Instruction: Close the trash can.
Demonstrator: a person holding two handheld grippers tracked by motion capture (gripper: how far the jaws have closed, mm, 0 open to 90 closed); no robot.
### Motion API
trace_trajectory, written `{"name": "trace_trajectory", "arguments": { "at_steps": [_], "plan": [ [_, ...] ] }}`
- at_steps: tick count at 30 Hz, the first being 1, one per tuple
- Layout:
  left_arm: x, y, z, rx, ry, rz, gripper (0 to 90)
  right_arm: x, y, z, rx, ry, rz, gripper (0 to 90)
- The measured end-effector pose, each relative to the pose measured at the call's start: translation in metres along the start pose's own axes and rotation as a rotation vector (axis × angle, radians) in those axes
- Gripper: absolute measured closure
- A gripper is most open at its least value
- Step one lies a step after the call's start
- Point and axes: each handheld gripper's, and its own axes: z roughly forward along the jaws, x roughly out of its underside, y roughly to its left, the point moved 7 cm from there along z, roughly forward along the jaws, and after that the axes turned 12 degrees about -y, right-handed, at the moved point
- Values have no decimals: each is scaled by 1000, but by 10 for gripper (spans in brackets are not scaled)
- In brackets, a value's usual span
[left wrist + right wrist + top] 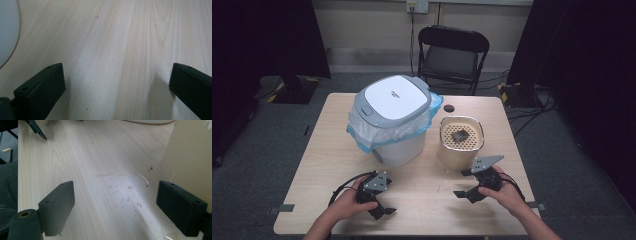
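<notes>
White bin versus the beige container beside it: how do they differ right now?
The white bin is larger, with its grey-and-white lid shut; the beige container is smaller and open-topped, showing a perforated insert. The bin has a blue-edged plastic bag liner spilling out under its lid; the container has no liner, only a dark lump lying on the insert. Both stand upright on the wooden table.

Left gripper (379, 200) jaws spread, right gripper (467, 182) apparently likewise

Under my tongs the desk (120, 50) is pale matt wood grain, lightly stained. Ahead of them I see a glossy plastic bin (394, 117) with a crinkly film liner (362, 135).
</notes>
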Motion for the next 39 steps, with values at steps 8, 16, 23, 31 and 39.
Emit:
{"name": "trace_trajectory", "arguments": {
  "at_steps": [8, 16, 23, 31, 39],
  "plan": [
    [0, 0, 0, -1, -3, -5, 0, 10, -3, -4, 14, 5, 7, 146],
    [0, 0, 0, -1, -2, -4, 0, 15, -4, -3, 25, 15, -6, 146],
    [0, 0, 0, 0, -2, -5, 0, 18, -5, -1, 32, 26, -21, 146],
    [0, 0, 0, -3, -3, -5, 0, 26, -7, 1, 44, 32, -19, 146],
    [0, 0, 0, -1, -3, -4, 0, 30, -6, 3, 47, 36, -36, 145]
  ]
}}
